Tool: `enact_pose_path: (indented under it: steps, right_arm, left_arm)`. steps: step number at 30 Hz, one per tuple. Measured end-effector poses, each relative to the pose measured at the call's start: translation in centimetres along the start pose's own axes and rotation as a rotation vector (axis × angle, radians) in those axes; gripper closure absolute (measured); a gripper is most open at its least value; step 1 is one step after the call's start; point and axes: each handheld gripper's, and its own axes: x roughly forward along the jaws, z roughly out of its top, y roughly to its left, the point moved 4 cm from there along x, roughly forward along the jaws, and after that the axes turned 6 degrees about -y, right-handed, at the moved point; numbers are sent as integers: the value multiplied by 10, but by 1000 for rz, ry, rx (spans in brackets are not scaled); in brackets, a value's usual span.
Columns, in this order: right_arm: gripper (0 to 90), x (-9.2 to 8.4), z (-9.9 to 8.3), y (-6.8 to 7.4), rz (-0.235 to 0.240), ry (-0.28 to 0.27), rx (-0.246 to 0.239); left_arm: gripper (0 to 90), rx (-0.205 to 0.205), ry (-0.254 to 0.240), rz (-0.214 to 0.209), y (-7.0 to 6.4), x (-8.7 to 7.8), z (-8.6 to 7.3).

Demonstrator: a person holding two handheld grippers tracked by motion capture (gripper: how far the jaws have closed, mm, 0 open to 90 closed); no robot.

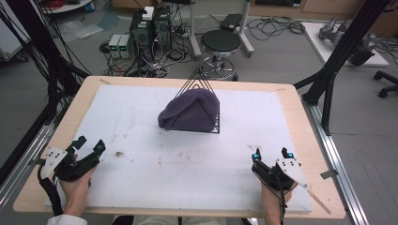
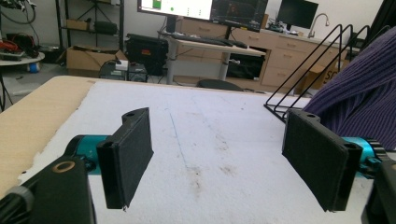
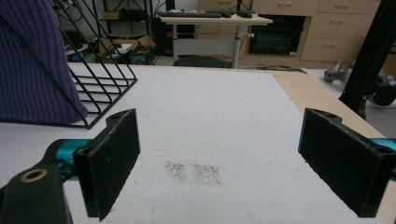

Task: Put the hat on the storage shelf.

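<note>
Both grippers stood wide open and held nothing, the left gripper (image 1: pixel 91 146) near the table's (image 1: pixel 300 122) front left corner, the right gripper (image 1: pixel 271 153) near its front right, probably parked ready to reach. Well apart, toward the far edge, a purple ribbed knitted cloth (image 1: pixel 190 111) lay draped, rumpled, over a black triangular wire rack (image 1: pixel 201 83).
</note>
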Motion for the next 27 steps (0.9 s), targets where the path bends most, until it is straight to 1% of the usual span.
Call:
enact_pose_path:
  steps: [5, 10, 12, 13, 15, 20, 27]
  right_arm:
    - [121, 1, -1, 0, 5, 10, 6]
    - [121, 1, -2, -1, 5, 16, 13]
    - [121, 1, -2, -2, 5, 12, 8]
    - [121, 1, -2, -2, 3, 14, 17]
    - [121, 1, -2, -2, 5, 17, 20]
    - [121, 0, -3, -3, 4, 22, 33]
    - [121, -1, -3, -4, 5, 20, 26]
  left_arm:
    - [243, -10, 6, -3, 1, 0, -1]
    - [243, -31, 12, -7, 2, 1, -1]
    - [243, -28, 8, -5, 2, 1, -1]
    - [243, -25, 7, -4, 1, 0, 0]
    - [244, -16, 3, -8, 0, 1, 0]
    - [243, -12, 5, -14, -2, 1, -1]
    - [243, -11, 6, -16, -2, 1, -1]
